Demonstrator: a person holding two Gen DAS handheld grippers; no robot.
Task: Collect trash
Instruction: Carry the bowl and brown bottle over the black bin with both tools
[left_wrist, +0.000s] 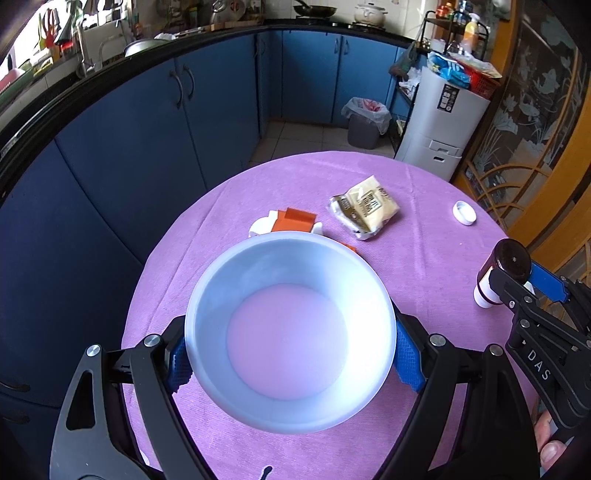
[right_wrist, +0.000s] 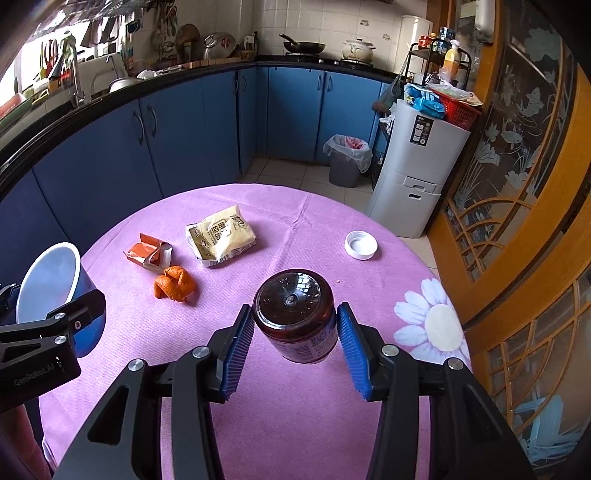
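Purple cloth covers the round table (right_wrist: 280, 221), and both grippers hang above it with their loads. The left gripper (left_wrist: 291, 354) has its blue pads spread wide and pressed against the two sides of a pale blue plastic bowl (left_wrist: 290, 332), which is empty and lifted clear of the cloth. The right gripper (right_wrist: 295, 343) stands partly closed, its ribbed pads clamped on a dark glass jar (right_wrist: 295, 314) that lies tipped with its base toward the far side of the table; the jar has no lid on.

On the cloth beyond lie the loose scraps: a cream snack wrapper (right_wrist: 221, 236), a torn orange-and-white carton piece (right_wrist: 147, 253), a curl of orange peel (right_wrist: 175, 284), and, well apart to the right, a white jar lid (right_wrist: 361, 244) lying open side up.
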